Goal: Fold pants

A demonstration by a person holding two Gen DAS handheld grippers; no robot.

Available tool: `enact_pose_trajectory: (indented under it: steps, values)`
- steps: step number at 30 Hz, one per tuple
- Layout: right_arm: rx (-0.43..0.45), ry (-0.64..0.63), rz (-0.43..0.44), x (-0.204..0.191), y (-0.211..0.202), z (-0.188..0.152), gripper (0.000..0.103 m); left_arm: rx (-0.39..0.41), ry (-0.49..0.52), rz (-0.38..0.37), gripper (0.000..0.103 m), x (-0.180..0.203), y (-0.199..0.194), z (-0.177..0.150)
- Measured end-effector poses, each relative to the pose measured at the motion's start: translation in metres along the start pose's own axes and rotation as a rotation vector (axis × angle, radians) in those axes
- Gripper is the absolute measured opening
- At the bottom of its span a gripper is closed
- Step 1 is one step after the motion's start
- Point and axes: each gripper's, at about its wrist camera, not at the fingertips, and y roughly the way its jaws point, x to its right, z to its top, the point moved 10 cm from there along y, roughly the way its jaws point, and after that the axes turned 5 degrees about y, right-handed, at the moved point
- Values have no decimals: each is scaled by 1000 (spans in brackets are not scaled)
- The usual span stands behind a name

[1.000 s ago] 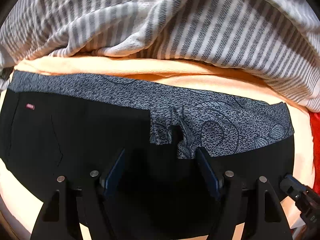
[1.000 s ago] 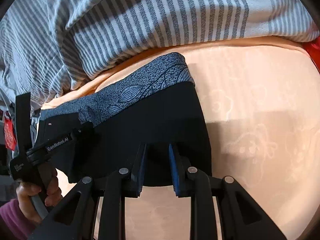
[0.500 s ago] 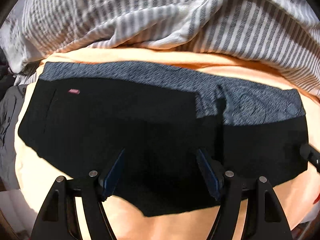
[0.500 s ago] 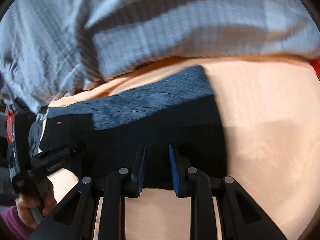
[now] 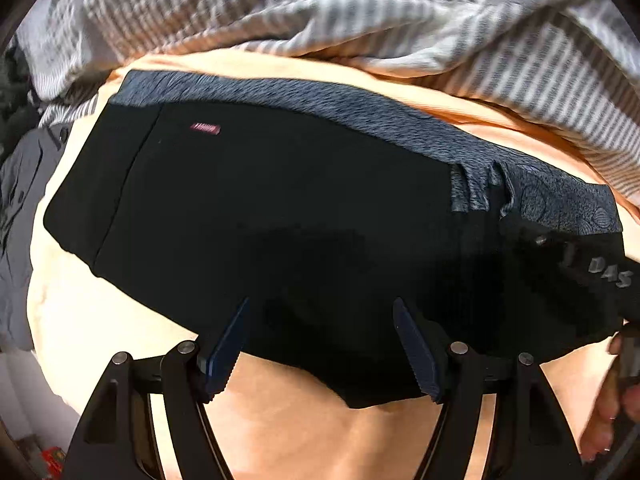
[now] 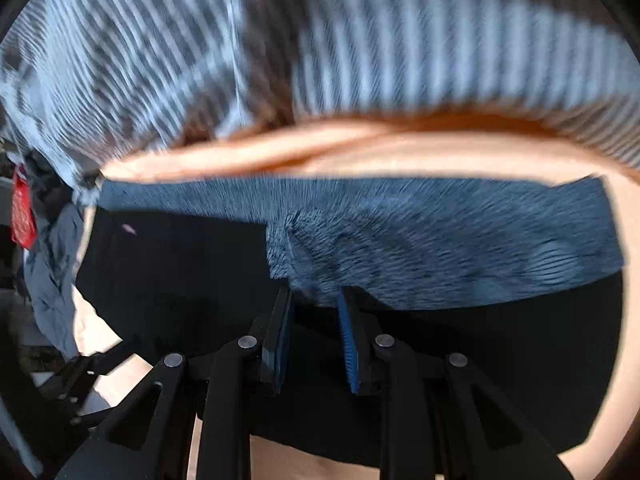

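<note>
Left gripper [image 5: 320, 344], jaws wide apart, hovers at the black pants' [image 5: 280, 208] lower edge; pants run left-right across frame. Right gripper [image 6: 314, 336], narrowly parted, holds nothing.

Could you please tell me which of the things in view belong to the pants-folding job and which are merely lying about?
Part of the job:
black pants
left gripper, open
right gripper, open

Lying about:
striped blanket
peach sheet, underneath the pants
grey garment
red tag
</note>
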Motion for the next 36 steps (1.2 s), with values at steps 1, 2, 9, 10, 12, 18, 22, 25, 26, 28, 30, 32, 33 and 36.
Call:
enact_pose_trajectory:
  steps: [1,2,9,10,12,18,22,25,26,28,30,32,33,36]
  values:
    - [8,-4,-21,-1,3,-1,27,-4,-4,-4,74,-4,1,-2]
    - [16,-10,-22,-4,2,0,28,-5,-7,-8,74,-10,3,-3]
    - [99,-176,-100,-44,-21,10,58,-3,-13,-8,74,-42,5,-5]
    - [111,-210,-137,-50,-19,12,62,-2,-17,-9,74,-47,4,-5]
    - [138,-284,-237,-60,-13,20,62,4,-17,-4,74,-48,1,-9]
    - [73,-450,-593,-63,39,21,47,-1,-41,-14,74,-66,-1,-14]
    - [122,-478,-591,-74,40,20,19,-6,-43,-24,74,-76,-2,-22]
    - [167,-420,-517,-86,29,35,3,-9,-35,-25,74,-82,-5,-30]
    - [163,-394,-493,-89,29,40,3,-11,-34,-24,74,-83,-3,-29]
    - [127,-337,-418,-95,37,46,3,-14,-34,-24,74,-86,-4,-31]
    - [92,-283,-283,-106,43,44,3,-11,-29,-24,74,-87,-4,-30]
    - [111,-265,-205,-120,32,41,3,-3,-11,-17,74,-87,-4,-24]
    - [129,-257,-177,-123,22,39,4,0,0,-15,74,-86,-6,-23]
    - [187,-175,-130,-108,-16,35,4,26,30,-30,74,-75,-18,-15]
